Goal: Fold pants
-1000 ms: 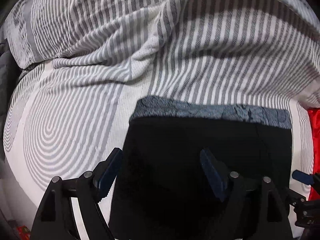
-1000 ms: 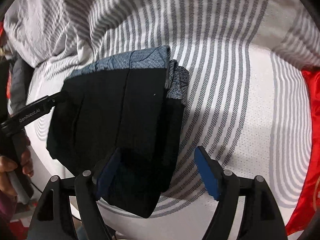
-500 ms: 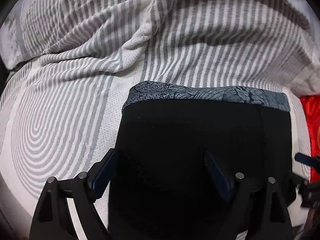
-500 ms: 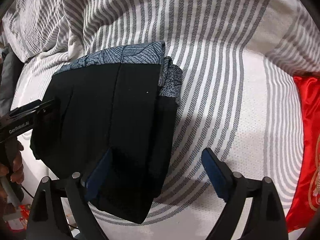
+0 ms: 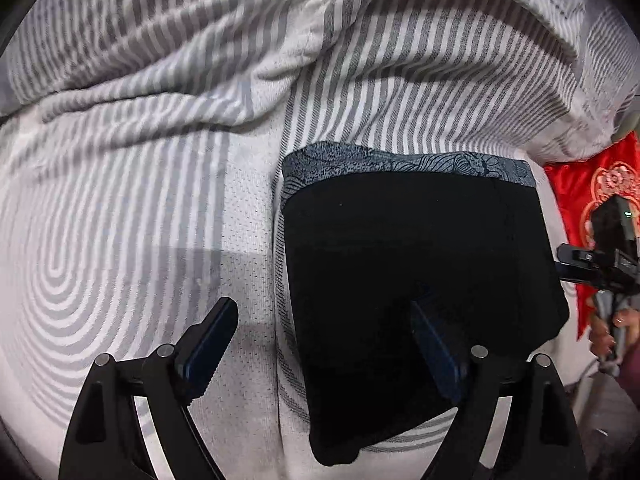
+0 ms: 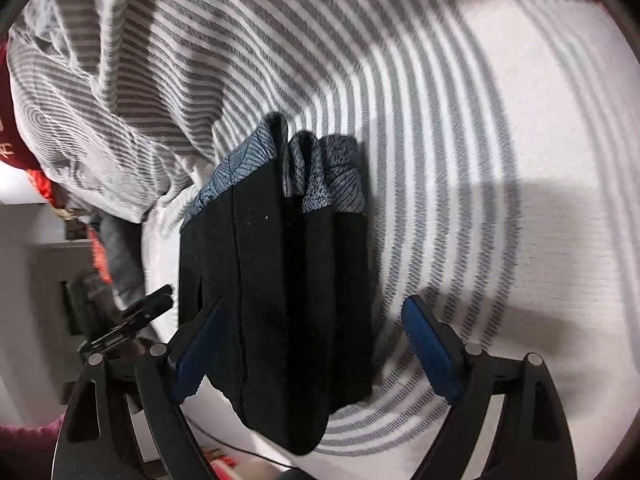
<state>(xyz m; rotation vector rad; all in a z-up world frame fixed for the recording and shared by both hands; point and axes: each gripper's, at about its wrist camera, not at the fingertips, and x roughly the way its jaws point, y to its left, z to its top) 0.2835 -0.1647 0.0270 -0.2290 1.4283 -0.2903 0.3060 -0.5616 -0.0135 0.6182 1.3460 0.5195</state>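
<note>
Since a sec ago both claws are sliding off to the sides: in the left wrist view the pants [image 5: 416,280] are sitting further right in the pic than before, and the left claw [image 5: 324,340] is now straddling their left edge instead of being over the middle. In the right wrist view the folded bundle is looking much narrower and more end-on than it did.

Left claw is released, jaws wide: one blue pad is hanging over the bare striped bedsheet [image 5: 132,264], the other over the black fabric, nothing clamped afaict.

Right claw [image 6: 304,344] is also released, jaws spread wide. The pants [image 6: 288,288] are lying between its pads, but the pads aren't pressing on them; left pad is over the black fabric's edge, right pad over the sheet [image 6: 500,128].

The pants are lying folded into a compact black rectangle on the bed, w/ the grey-blue patterned waistband [image 5: 400,162] at the far end, layers stacked there. A rumpled striped blanket [image 5: 280,36] is bunched up behind them. A red embroidered cloth [image 5: 592,184] is showing at the right edge, near the person's hand [image 5: 612,328] that's holding the other tool.
</note>
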